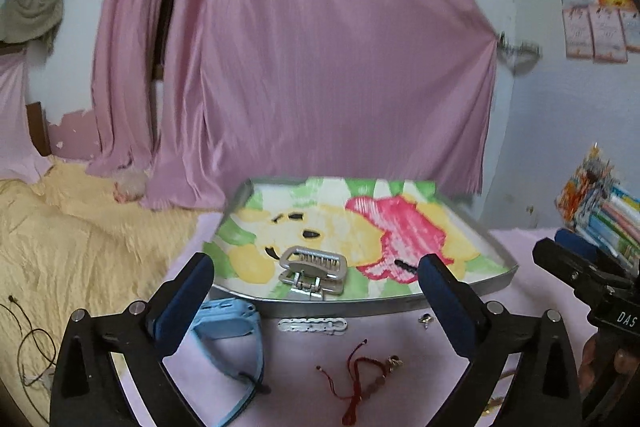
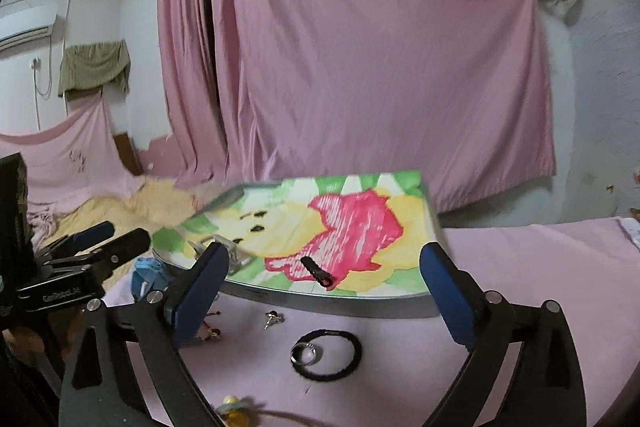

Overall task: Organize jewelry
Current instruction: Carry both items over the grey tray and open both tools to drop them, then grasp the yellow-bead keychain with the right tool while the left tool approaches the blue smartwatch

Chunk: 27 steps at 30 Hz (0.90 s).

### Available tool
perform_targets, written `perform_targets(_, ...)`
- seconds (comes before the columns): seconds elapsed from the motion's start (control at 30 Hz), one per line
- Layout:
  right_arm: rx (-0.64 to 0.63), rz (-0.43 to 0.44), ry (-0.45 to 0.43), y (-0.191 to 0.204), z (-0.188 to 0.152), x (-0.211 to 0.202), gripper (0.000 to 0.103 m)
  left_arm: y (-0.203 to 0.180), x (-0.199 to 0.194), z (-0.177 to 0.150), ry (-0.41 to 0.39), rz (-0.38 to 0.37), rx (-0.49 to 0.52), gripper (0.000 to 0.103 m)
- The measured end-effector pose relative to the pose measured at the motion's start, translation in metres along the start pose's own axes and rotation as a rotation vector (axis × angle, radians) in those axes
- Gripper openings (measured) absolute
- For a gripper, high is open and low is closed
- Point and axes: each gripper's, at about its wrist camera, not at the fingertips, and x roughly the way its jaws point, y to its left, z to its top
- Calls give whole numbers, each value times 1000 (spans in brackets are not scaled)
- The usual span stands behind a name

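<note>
Silver hair claw (image 1: pixel 312 270) lies on the flowered tray (image 1: pixel 496 277), long axis left-right; both tongs (image 1: pixel 316 297) (image 2: pixel 324 291) are spread wide, empty.

A bedroom interior is shown. The rear wall (image 2: pixel 596 99) is painted pale white-blue and is largely covered by a pink curtain (image 1: pixel 320 59), parted by a dark vertical gap at the left. An air conditioner (image 2: pixel 24 27) is mounted high on the left wall, beside an olive cloth (image 2: pixel 94 65) hung below the ceiling. Calendar sheets (image 1: pixel 596 7) are fixed to the right wall. A pink bedsheet (image 2: pixel 540 267) and a yellow quilt (image 1: pixel 72 235) are spread in the foreground. Stacked books (image 1: pixel 608 215) are seen at the right.
</note>
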Motion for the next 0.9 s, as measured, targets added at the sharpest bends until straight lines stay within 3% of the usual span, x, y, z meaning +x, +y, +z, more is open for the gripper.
perform_targets(0.17, -21, -22, -75, 13, -13, -28, 95, 9, -34, -14, -92, 5, -35, 103)
perform_targets(0.43, -55, -37, -151, 33, -39, -65, 95, 20, -71, -36, -155, 33, -36, 103)
perform_targets(0.63, -111, -47, -176, 49, -56, -78, 95, 28, -87, -50, -172, 49, -31, 103)
perform_targets(0.9, -141, -38, -131, 61, -70, -82, 95, 41, -93, -68, -131, 66, -34, 103)
